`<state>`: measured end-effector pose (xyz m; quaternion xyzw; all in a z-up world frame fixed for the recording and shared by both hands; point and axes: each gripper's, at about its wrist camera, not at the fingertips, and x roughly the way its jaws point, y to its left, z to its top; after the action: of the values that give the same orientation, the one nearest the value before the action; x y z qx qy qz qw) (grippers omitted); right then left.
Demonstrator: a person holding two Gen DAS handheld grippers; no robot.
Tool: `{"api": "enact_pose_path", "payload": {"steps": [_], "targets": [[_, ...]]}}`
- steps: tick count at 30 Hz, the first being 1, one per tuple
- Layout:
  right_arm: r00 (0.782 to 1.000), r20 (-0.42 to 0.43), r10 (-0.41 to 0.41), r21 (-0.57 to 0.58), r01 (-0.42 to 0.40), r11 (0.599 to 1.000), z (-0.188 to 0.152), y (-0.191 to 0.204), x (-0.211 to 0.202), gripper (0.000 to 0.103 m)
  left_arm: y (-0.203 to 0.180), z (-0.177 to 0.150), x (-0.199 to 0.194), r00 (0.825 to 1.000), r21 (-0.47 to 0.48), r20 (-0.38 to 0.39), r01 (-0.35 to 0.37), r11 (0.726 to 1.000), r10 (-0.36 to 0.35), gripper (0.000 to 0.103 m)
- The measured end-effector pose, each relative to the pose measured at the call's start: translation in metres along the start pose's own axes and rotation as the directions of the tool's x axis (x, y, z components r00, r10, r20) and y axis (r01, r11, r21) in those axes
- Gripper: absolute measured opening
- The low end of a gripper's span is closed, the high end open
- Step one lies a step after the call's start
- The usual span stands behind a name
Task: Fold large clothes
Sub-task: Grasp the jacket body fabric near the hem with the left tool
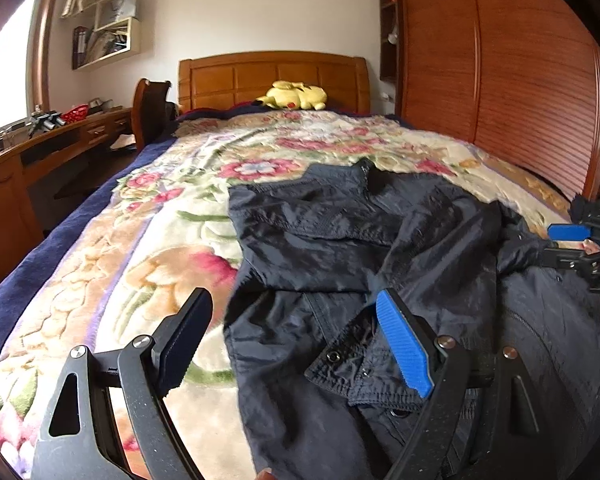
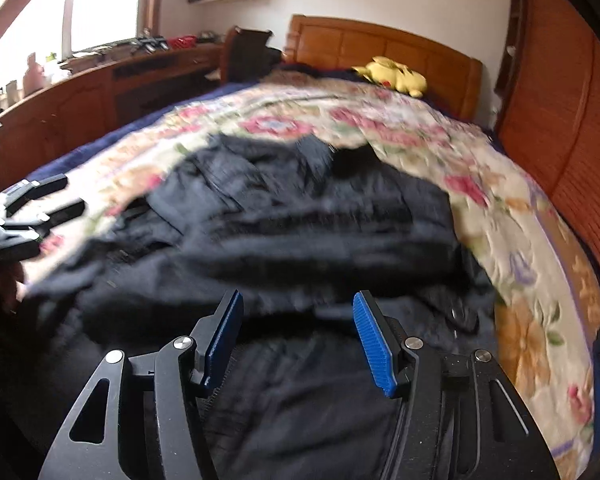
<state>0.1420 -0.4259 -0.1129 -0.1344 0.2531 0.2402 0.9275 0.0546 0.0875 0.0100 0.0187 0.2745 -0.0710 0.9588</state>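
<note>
Black jacket: lay rumpled on the floral blanket of the bed, filling the centre and lower right of the left wrist view and the centre of the right wrist view; partly folded over itself, collar toward the headboard, a snap-fastened flap at the lower middle.

Left gripper: lower foreground of its own view, jaws spread wide, nothing between the pads; left finger above blanket, right blue pad above the jacket's flap. Whether that pad touched cloth could not be told.

Right gripper: lower centre of its view, jaws partway apart above dark cloth, nothing pinched between them; picture smeared.

Containers: wall shelves at upper left held books and papers, contents otherwise unclear; a red basket stood on the wooden desk at left, contents not discernible.

Surroundings: yellow plush toy against the wooden headboard, upper centre; slatted wardrobe doors along the right edge; chair between desk and bed; bright window at far left.
</note>
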Motion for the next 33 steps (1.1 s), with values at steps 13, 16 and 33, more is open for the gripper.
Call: {"api": "enact_pose_path", "payload": {"steps": [13, 16, 33], "targets": [[0.999, -0.041, 0.019, 0.094, -0.015, 0.995, -0.021, -0.037, 0.037, 0.059, -0.017, -0.018, 0.037, 0.974, 0.042, -0.206, 0.105, 0.994, -0.094, 0.085], [0.999, -0.036, 0.019, 0.086, -0.016, 0.996, -0.024, -0.037, 0.042, 0.059, -0.02, -0.022, 0.042, 0.962, 0.037, -0.244, 0.138, 0.99, -0.125, 0.085], [0.999, -0.033, 0.027, 0.091, -0.024, 0.996, -0.036, -0.042, 0.052, 0.059, -0.03, -0.035, 0.055, 0.912, 0.038, -0.355, 0.232, 0.972, -0.204, 0.05]]}}
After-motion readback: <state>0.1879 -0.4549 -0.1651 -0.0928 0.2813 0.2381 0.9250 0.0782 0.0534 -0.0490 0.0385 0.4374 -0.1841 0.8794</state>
